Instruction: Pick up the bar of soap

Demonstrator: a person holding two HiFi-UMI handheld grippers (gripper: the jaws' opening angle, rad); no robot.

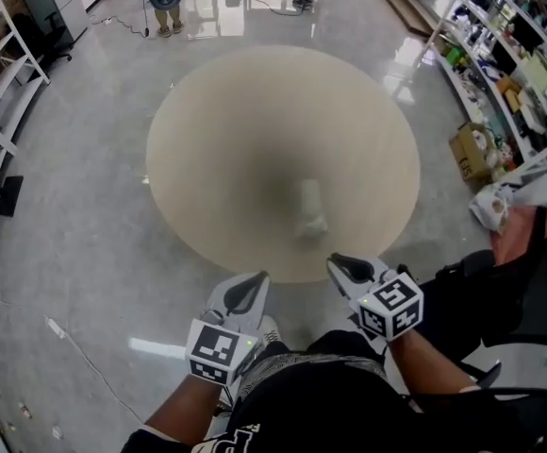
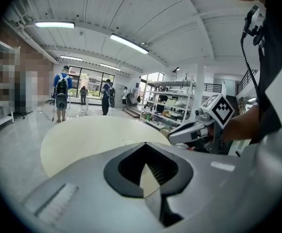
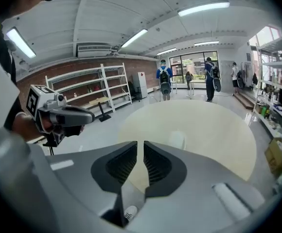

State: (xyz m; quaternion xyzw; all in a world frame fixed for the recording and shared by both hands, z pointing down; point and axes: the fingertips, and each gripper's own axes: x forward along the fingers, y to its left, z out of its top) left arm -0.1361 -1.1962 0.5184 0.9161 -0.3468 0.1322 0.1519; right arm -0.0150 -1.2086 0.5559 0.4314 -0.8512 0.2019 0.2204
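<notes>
**Containers.** One cardboard box (image 1: 472, 154) is recorded on the floor, off the right edge of the tabletop (image 1: 217, 149), at the foot of the stocked shelves (image 1: 514, 55). Its flaps are open and pale contents are seen inside, too small to be identified. The shelves are loaded with mixed goods, which cannot be told apart. One white rack (image 1: 0, 83) is noted along the brick wall, off the left edge.

**Counts.** One round table, one bar of soap and two grippers are counted, each gripper carrying one marker cube (image 1: 215, 350). Three people (image 3: 164, 79) are counted standing on the floor beyond the far edge, as seen in the right gripper view.

**Soap.** The bar of soap (image 1: 308, 208) is found lying alone on the tabletop, between the centre and the near edge and slightly right of the middle. It is blurred in the head view. It is touched by neither gripper.

**Left gripper** (image 1: 262, 276). It is held at the near edge. The jaw tips are seen met in the left gripper view, and nothing is gripped.

**Right gripper** (image 1: 335, 260). It is held at the near edge, the nearer of the two to the soap. The jaws are parted by a thin slit only. Bare tabletop is seen through the slit and nothing is held. The soap is seen ahead, just past the jaw tips.
</notes>
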